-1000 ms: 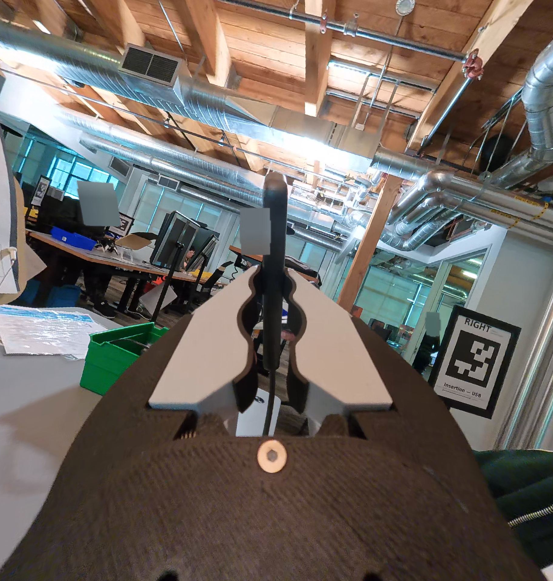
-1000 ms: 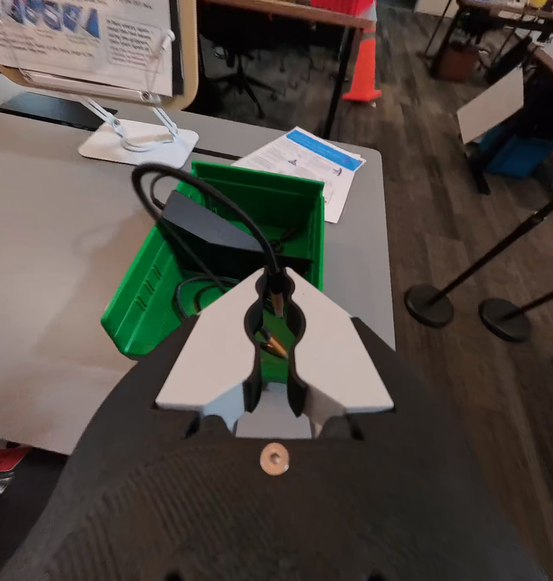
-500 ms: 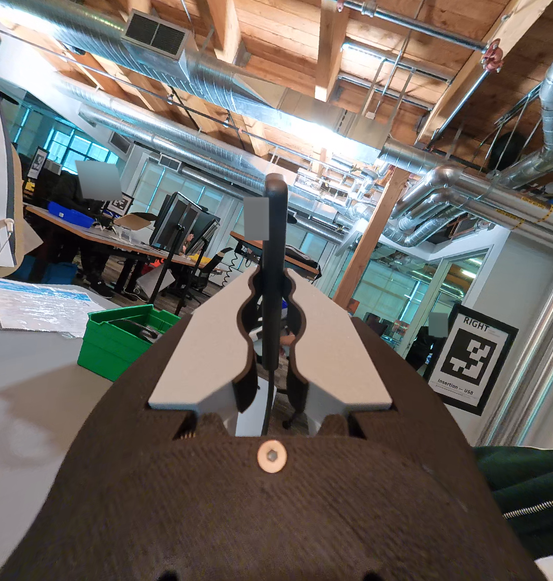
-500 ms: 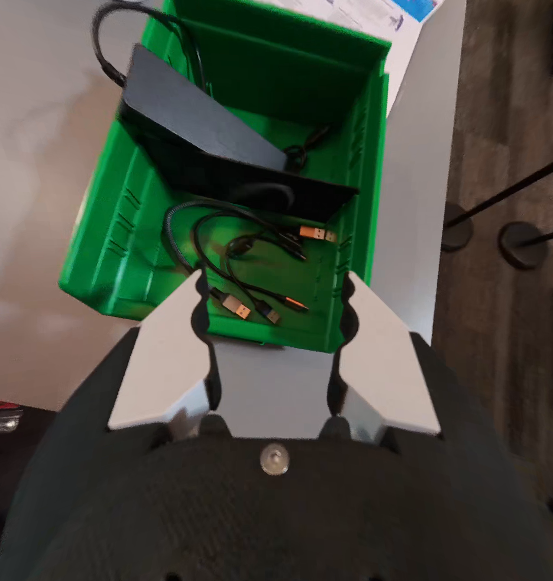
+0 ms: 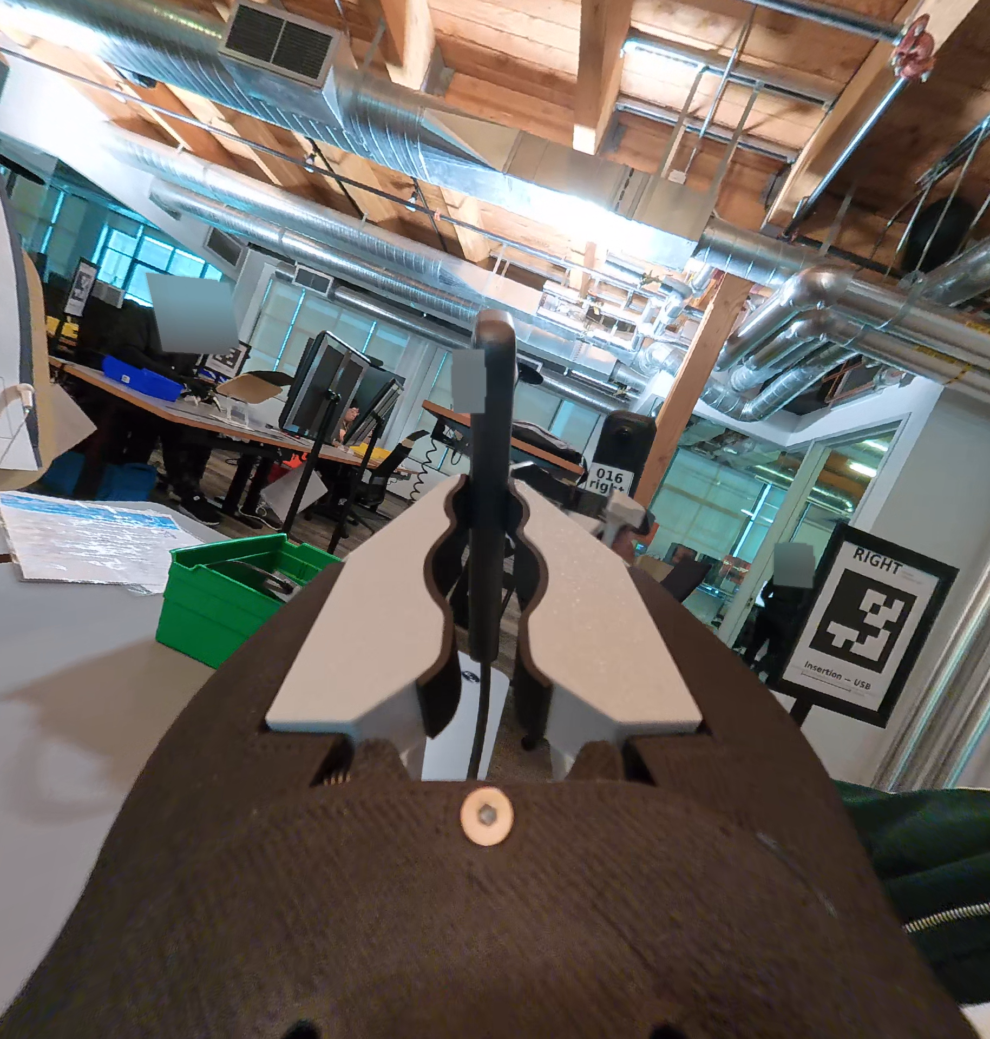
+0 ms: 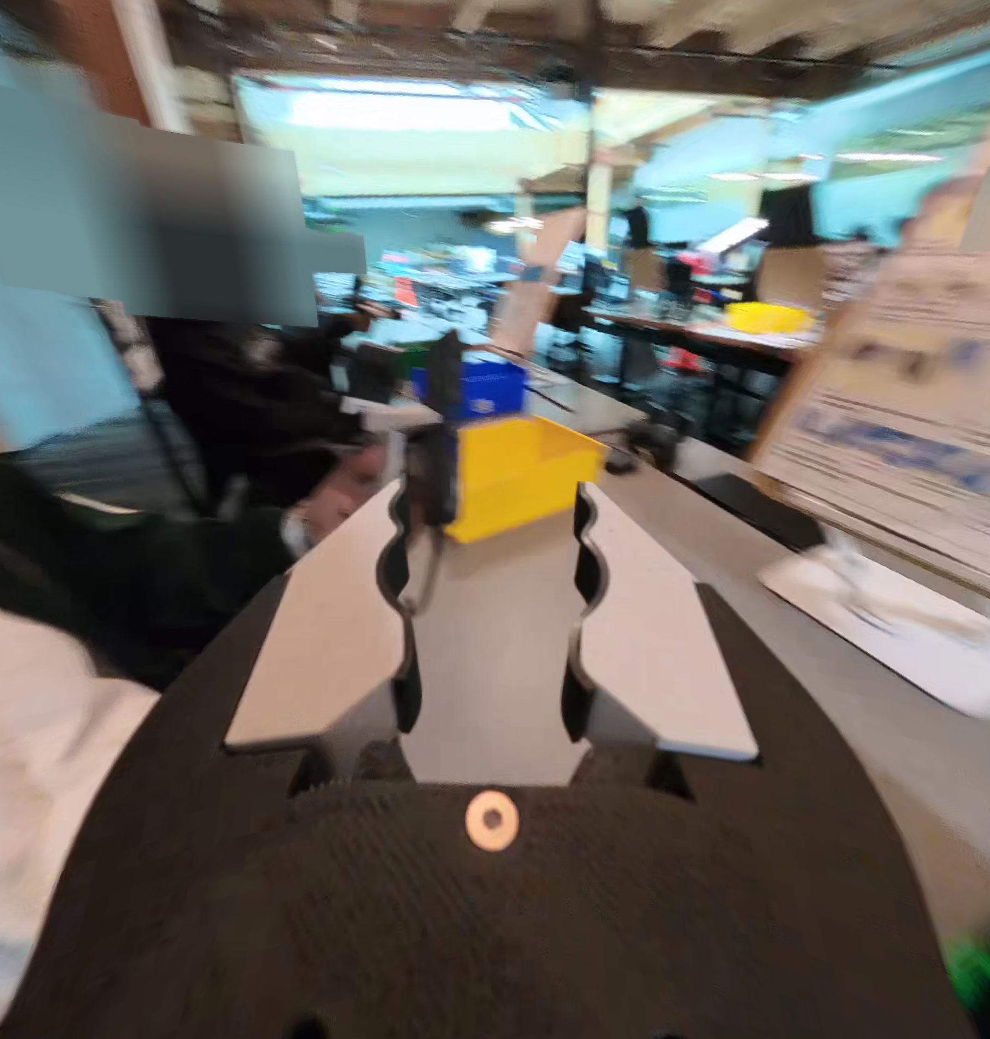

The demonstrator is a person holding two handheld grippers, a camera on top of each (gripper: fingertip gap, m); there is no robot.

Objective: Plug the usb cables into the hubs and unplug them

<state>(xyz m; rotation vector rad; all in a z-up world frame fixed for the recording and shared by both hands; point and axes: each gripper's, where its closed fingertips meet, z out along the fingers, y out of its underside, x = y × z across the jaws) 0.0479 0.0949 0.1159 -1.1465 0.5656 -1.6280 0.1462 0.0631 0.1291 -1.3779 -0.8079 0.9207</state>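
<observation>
My left gripper (image 5: pixel 488 489) is shut on a thin black USB hub (image 5: pixel 492 416), held upright and seen edge-on. The hub's black cable (image 5: pixel 481 708) hangs down between the fingers. My right gripper (image 6: pixel 492 495) is open and empty above the grey table (image 6: pixel 498 646). Its view is blurred. It faces the left gripper, which shows there holding the black hub (image 6: pixel 446 388) upright just beyond the left fingertip. The green bin (image 5: pixel 222 596) stands on the table to the left of the left gripper. The cables in it are hidden.
A yellow bin (image 6: pixel 529 472) sits on the table behind the hub, with a blue bin (image 6: pixel 484 388) farther back. A white stand base (image 6: pixel 897 629) and a paper board (image 6: pixel 903 427) are on the right. A printed sheet (image 5: pixel 87 534) lies near the green bin.
My right gripper opened and let go of the USB cable over the green bin, then swung up and round to face the left gripper. The left gripper kept its hold on the hub.
</observation>
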